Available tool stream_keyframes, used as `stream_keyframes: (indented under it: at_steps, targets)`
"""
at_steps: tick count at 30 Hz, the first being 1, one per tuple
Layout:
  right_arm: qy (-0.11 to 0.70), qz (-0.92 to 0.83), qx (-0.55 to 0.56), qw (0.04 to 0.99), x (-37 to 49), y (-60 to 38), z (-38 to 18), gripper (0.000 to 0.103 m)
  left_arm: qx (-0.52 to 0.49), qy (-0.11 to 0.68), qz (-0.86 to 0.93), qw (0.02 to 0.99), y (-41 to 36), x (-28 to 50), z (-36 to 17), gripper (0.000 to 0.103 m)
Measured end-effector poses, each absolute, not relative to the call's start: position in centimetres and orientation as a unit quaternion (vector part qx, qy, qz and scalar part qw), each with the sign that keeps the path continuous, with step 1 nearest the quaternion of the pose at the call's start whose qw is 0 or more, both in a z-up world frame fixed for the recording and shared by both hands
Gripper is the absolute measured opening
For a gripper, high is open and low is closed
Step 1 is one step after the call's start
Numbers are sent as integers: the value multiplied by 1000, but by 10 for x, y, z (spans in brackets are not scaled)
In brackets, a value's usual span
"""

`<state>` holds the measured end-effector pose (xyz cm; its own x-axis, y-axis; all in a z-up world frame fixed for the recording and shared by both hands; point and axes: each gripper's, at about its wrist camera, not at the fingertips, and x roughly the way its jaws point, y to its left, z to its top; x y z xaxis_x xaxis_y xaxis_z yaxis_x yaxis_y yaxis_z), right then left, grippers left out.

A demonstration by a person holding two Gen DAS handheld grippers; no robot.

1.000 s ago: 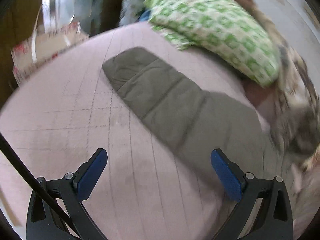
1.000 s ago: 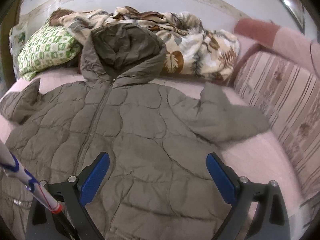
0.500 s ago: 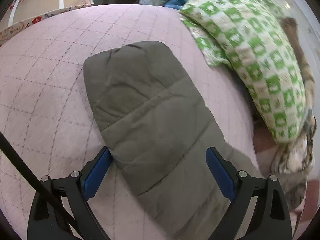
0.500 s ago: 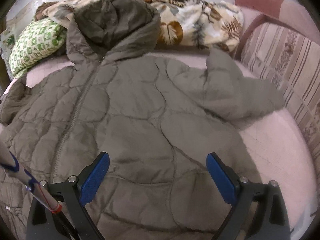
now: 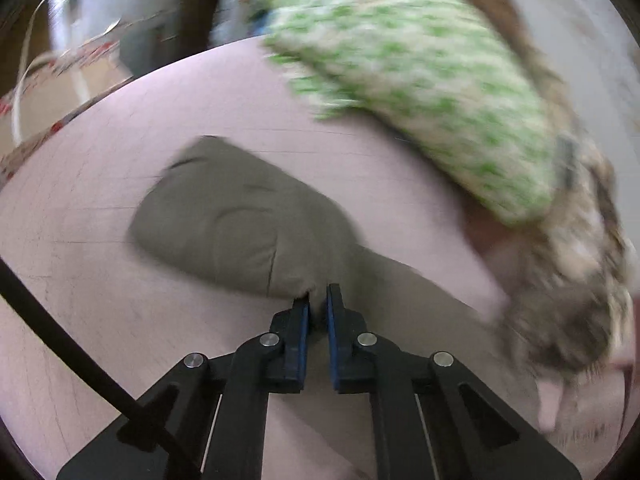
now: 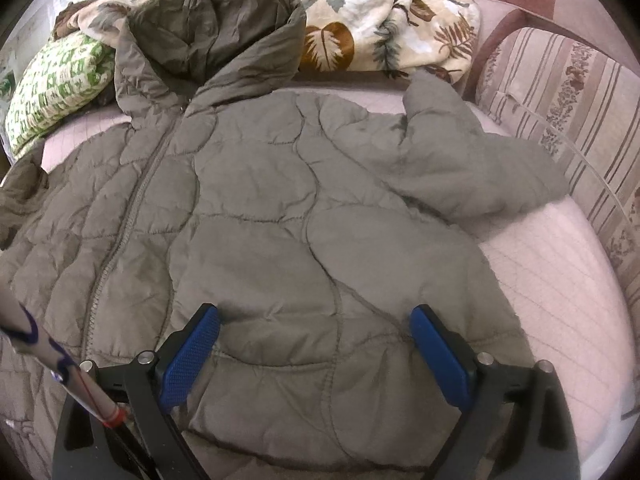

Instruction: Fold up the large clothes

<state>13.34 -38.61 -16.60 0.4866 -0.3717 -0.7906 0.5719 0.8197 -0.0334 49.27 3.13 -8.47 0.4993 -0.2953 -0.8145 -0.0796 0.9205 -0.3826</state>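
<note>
An olive quilted hooded jacket [image 6: 280,216] lies front up on a pink quilted bed [image 6: 560,288]. Its hood [image 6: 216,28] rests against the bedding at the back, and its right-hand sleeve [image 6: 472,168] spreads toward the sofa side. In the left wrist view its other sleeve [image 5: 240,220] lies across the pink cover. My left gripper [image 5: 318,300] is shut on a fold of that sleeve at its near edge. My right gripper [image 6: 316,344] is open and hovers over the jacket's lower front, empty.
A green and white patterned pillow [image 5: 420,68] lies at the bed's head and also shows in the right wrist view [image 6: 52,88]. A leaf-print blanket [image 6: 380,28] is bunched behind the hood. A striped cushion [image 6: 568,92] stands at the right. A cardboard box [image 5: 60,84] sits beyond the bed's edge.
My left gripper has closed from wide open onto the sleeve and the view swings with blur. My right gripper has come lower and closer over the jacket's lower front, still open.
</note>
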Motion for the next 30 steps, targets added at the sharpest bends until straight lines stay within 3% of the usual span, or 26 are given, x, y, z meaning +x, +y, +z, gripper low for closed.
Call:
stream_keyframes:
  at_steps: [6, 11, 16, 18, 21, 30]
  targets:
    - [395, -280, 126, 866, 118, -389, -147, 97, -121, 475, -212, 845, -83, 408, -32, 7]
    - [382, -290, 141, 866, 107, -400, -138, 97, -72, 486, -318, 811, -182, 336, -43, 8]
    - [378, -299, 144, 865, 101, -411, -135, 97, 4, 502, -331, 799, -238, 277, -80, 34]
    - [377, -301, 145, 864, 100, -415, -135, 97, -2, 501, -338, 797, -234, 260, -85, 49]
    - [369, -288, 164, 868, 99, -424, -133, 97, -6, 488, -324, 811, -215, 241, -87, 58]
    - [379, -176, 316, 852, 153, -453, -159, 98, 53, 444, -216, 868, -131, 187, -92, 60]
